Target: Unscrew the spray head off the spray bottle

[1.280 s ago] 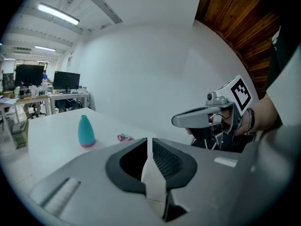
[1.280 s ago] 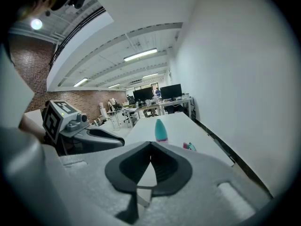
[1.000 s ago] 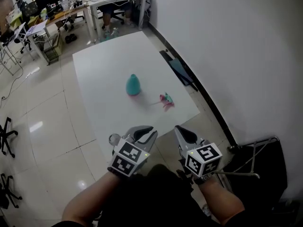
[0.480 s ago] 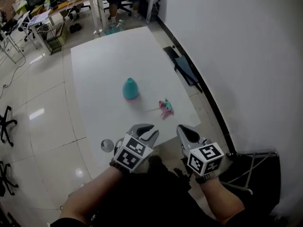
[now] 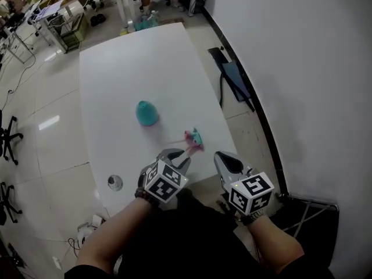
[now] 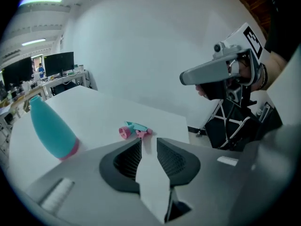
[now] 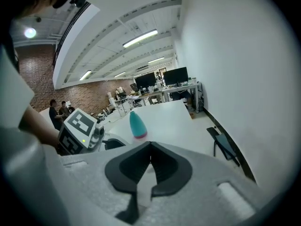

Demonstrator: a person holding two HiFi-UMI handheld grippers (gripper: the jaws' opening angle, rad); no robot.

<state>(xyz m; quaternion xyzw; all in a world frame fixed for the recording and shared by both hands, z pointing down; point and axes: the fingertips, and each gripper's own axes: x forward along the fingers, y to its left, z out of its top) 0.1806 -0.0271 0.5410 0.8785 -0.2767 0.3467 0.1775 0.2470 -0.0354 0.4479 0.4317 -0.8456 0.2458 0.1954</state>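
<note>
Both grippers have advanced over the near edge of the white table (image 5: 133,63) since the earlier frame. The left gripper (image 5: 174,156) now sits just short of the spray head (image 5: 192,138). Its fingers have just been opening and stand slightly apart, with nothing between them. The right gripper (image 5: 228,163) is clenched and empty.

Task status: the spray head lies on its side, well apart from the upright spray bottle (image 5: 146,113), so no unscrewing appears to remain.

Bottle: smooth teal taper with a pink band at the foot. Head: small pink-and-teal moulded plastic.
</note>
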